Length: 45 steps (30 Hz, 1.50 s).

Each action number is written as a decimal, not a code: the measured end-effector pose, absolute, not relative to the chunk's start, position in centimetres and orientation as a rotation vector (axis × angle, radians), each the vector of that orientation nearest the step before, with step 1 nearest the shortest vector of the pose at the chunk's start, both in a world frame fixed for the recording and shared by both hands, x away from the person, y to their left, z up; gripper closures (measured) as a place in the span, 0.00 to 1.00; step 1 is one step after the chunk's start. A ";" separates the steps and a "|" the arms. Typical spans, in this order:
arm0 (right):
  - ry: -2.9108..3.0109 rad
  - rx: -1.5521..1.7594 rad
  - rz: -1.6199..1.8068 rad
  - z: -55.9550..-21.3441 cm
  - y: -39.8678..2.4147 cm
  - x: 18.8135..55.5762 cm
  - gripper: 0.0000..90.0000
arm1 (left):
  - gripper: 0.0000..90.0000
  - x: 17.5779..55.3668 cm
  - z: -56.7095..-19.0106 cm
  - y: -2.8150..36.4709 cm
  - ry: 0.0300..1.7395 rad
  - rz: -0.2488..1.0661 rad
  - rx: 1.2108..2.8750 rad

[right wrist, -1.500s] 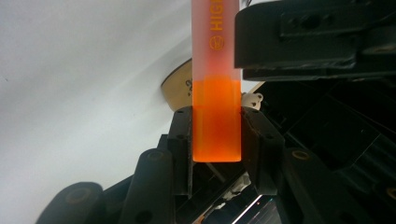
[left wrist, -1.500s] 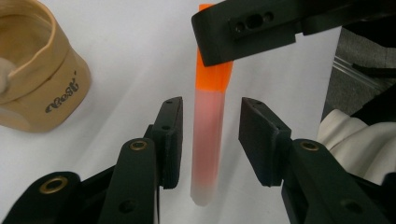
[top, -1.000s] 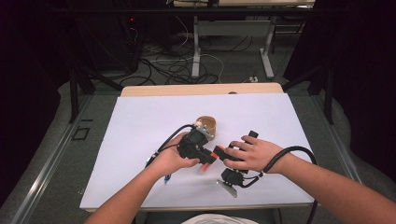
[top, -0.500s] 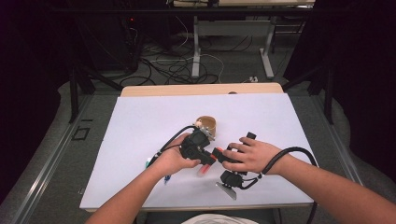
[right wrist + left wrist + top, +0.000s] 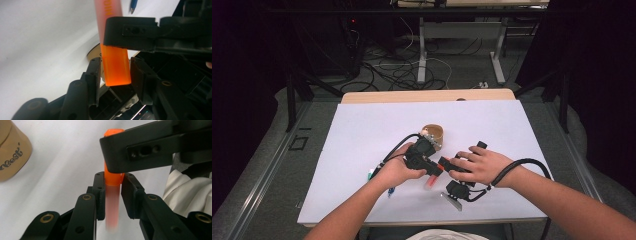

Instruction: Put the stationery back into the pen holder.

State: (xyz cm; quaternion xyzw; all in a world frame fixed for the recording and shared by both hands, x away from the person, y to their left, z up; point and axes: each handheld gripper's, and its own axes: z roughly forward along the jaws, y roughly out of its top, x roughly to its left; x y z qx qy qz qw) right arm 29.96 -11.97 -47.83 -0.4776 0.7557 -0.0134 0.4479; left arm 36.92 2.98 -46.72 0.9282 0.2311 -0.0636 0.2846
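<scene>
Nearest the person, a blue pen [image 5: 390,191] lies on the white tabletop [image 5: 362,130], at about 8 o'clock from the left hand [image 5: 398,170]. Just beyond, the two hands meet over the middle of the tabletop, and an orange marker [image 5: 430,181] hangs between them, clear of the surface.

The left tool [image 5: 112,192] has just been closing and now clamps the marker's pale barrel [image 5: 111,207], pads pressed to both sides. The right tool [image 5: 115,72] brackets the bright orange cap [image 5: 116,67]; its jaws have just been opening and look barely off the cap, so I judge that its grip is released.

Seen along the left tool, the marker's long axis runs from 6 to 12 o'clock, cap at 12. Seen along the right tool, the cap sits at 6 and the barrel runs off to 12. The two tools thus face each other down that one line, the right nearer the cap, and any capping or uncapping has to travel straight along it.

Farther off, at 12 o'clock from the hands, lies a tan cup [image 5: 433,134].
</scene>
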 end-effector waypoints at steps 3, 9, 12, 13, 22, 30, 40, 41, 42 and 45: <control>1.901 -1.144 -0.035 -47.8 -12.0 30.0 0.63 | 0.83 37.1 -46.9 3.1 0.644 -0.172 2.480; 1.963 -1.027 0.012 -47.7 -12.4 30.5 0.55 | 0.84 37.4 -47.2 3.4 0.683 -0.161 2.476; 1.984 -0.986 0.034 -47.7 -12.5 30.6 0.54 | 0.84 37.5 -47.4 3.4 0.713 -0.150 2.446; 1.996 -0.969 0.043 -47.6 -12.6 30.6 0.53 | 0.85 37.5 -47.4 3.4 0.713 -0.150 2.446; 2.112 -0.776 0.116 -47.6 -13.2 31.0 0.49 | 0.85 37.7 -47.2 4.2 0.773 -0.110 2.383; 2.200 -0.588 0.194 -47.4 -13.8 31.8 0.44 | 0.85 38.1 -47.2 5.1 0.826 -0.055 2.328; 2.267 -0.310 0.367 -47.3 -14.4 32.8 0.30 | 0.85 38.7 -47.1 6.0 0.856 0.004 2.266; 2.272 -0.281 0.377 -47.3 -14.4 33.0 0.29 | 0.85 38.8 -47.2 6.1 0.857 0.016 2.252; 2.303 -0.205 0.422 -47.2 -14.6 33.2 0.27 | 0.85 38.8 -47.1 6.2 0.863 0.018 2.245; 2.323 -0.155 0.448 -47.2 -14.7 33.5 0.24 | 0.85 39.0 -47.1 6.3 0.869 0.028 2.225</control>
